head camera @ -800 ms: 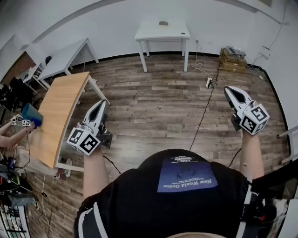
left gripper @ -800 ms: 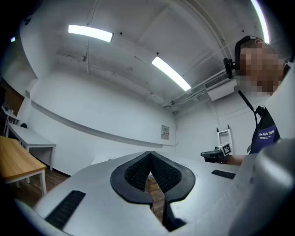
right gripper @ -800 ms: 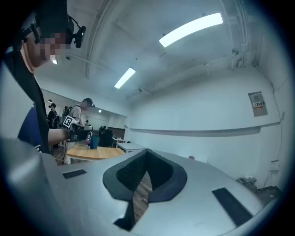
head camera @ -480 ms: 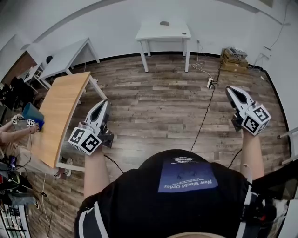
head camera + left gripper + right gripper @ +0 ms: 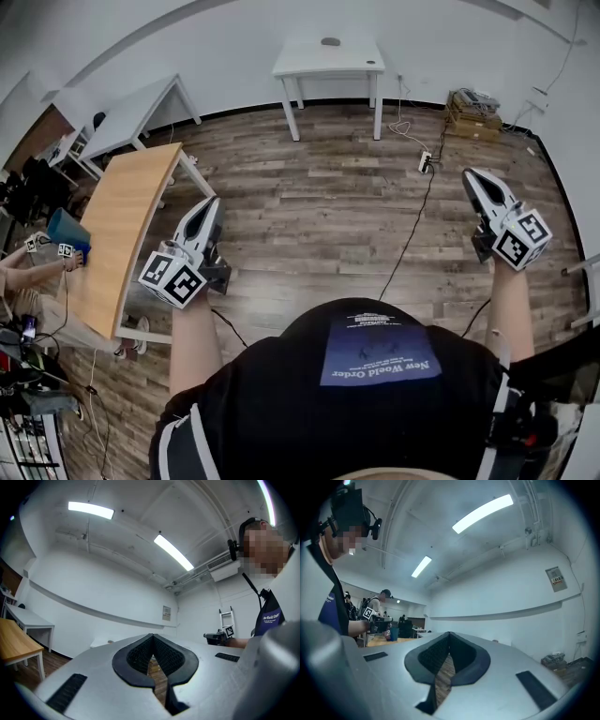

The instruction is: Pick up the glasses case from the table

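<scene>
1. Both empty: left gripper (image 5: 207, 211) and right gripper (image 5: 475, 180), fingers pressed together.
2. The case (image 5: 330, 42) (probably that grey lump, too small to be sure) lies on the counter (image 5: 352, 64), far ahead of the fingers.
3. Approach first, then spread the fingers.

Showing smooth, faintly glossy pale plastic on the shells of the left tool (image 5: 208, 204) and right tool (image 5: 472, 176). Carrying matt black, finely ribbed pads (image 5: 136, 656) inside. Displaying grained, low-sheen wood planks across the floor (image 5: 319, 216). Presenting smooth pale wood on the near tabletop (image 5: 122, 225), smooth matt white on the far tabletop (image 5: 352, 64). Wearing matt black cloth as the shirt (image 5: 281, 403).
</scene>
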The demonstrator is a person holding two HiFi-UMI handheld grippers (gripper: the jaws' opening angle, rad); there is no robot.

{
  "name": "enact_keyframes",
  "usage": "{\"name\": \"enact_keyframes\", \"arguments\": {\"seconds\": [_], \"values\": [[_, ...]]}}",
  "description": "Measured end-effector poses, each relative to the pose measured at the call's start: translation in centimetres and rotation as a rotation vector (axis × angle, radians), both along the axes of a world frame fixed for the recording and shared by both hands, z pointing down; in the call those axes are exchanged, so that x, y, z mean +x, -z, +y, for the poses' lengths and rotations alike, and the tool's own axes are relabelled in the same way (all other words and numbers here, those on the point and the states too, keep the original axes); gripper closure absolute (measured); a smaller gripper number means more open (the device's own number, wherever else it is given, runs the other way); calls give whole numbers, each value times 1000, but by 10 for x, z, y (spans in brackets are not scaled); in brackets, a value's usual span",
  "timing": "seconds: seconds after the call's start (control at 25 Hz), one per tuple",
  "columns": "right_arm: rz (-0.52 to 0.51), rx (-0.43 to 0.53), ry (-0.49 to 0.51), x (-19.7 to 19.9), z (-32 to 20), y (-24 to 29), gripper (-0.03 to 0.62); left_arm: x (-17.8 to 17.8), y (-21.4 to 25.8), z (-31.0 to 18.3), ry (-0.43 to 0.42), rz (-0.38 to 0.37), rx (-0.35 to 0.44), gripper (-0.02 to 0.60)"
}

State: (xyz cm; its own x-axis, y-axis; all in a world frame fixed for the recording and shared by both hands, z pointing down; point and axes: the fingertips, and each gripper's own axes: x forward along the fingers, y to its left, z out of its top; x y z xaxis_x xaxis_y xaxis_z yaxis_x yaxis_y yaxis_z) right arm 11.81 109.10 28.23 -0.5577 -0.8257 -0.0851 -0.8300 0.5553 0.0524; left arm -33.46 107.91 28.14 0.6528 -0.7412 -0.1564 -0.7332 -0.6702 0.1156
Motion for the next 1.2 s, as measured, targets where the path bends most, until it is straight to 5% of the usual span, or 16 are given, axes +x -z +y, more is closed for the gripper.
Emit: {"name": "enact_keyframes", "arguments": {"seconds": [0.8, 1.2], "values": [[1, -11, 68, 110, 33, -13, 594, 139, -3, 27, -25, -26, -38, 584], [4, -65, 155, 110, 4, -61, 594, 170, -28, 24, -22, -58, -77, 584]]}}
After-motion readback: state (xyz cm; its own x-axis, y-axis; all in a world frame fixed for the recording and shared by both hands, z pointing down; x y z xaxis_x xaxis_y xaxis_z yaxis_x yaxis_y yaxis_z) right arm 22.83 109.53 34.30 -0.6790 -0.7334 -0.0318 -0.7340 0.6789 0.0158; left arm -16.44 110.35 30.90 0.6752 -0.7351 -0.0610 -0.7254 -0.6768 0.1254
